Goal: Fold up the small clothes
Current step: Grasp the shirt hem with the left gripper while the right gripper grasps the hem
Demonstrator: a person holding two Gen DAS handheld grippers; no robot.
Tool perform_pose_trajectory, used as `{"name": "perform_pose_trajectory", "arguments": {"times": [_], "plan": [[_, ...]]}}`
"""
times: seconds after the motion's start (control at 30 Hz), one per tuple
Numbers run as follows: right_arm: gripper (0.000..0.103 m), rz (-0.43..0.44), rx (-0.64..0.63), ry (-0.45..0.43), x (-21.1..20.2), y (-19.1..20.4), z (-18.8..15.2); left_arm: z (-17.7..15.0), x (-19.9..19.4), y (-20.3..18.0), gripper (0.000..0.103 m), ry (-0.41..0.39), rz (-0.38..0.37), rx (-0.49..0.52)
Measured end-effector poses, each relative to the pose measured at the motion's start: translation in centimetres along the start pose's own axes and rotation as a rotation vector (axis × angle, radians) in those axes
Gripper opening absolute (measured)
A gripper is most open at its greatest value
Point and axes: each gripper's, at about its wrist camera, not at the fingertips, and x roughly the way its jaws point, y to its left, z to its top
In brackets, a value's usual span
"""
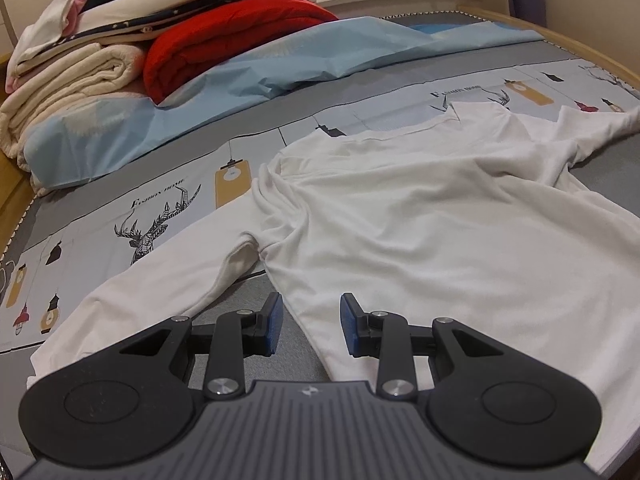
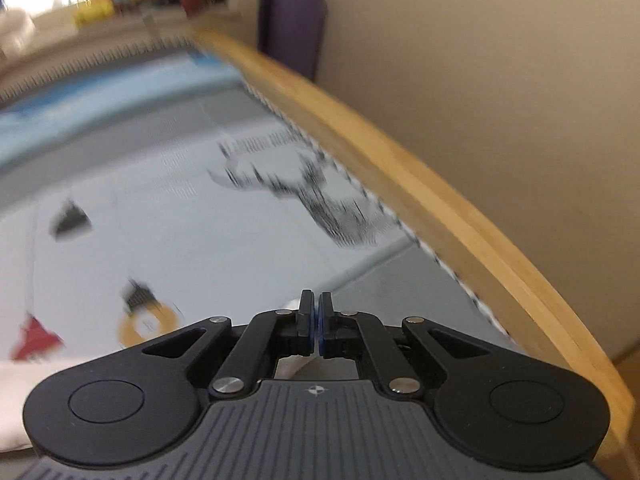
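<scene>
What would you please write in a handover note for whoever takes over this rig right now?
Left gripper: open, empty, hovering over the side edge of the white shirt, near its left sleeve.
Right gripper: jaws closed, a bit of white fabric showing at the fingers; view blurred, so the grip is uncertain.
Shirt lies spread out, wrinkled, on the printed bed sheet.
Done: no fold visible.
Left: fold sleeves in, then the body.

The left tongs (image 1: 311, 324) hang low with jaws apart, while the right tongs (image 2: 315, 322) are pressed together.
</scene>
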Motion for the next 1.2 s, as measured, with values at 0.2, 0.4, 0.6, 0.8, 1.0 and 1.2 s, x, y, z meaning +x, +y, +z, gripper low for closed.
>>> {"name": "perform_pose_trajectory", "arguments": {"times": [0.2,0.4,0.6,0.8,1.0,1.2], "plan": [[0.003,-0.058,0.114,0.048,-1.2,1.6,-3.9,-0.2,0.1,0.6,0.036,0.021,-0.029,-0.034],[0.006,0.318,0.212,0.027,-7.1,6.1,-7.6,-0.9,0.4,1.6,0.036,0.076,-0.109,-0.103],[0.006,0.628,0.027,0.079,-16.3,13.8,-12.3,-2.2,0.2,2.7,0.036,0.141,-0.191,-0.170],[0.017,0.753,-0.182,0.095,-23.8,17.6,-17.6,-5.1,-0.6,1.8,0.037,0.246,-0.316,-0.126],[0.025,0.695,-0.147,0.264,-24.3,19.3,-23.3,-8.2,-1.6,1.8,0.038,0.334,-0.354,-0.105],[0.038,0.593,-0.161,0.347,-24.3,18.9,-28.4,-10.5,-2.2,0.9,0.038,0.392,-0.354,-0.061]]}}
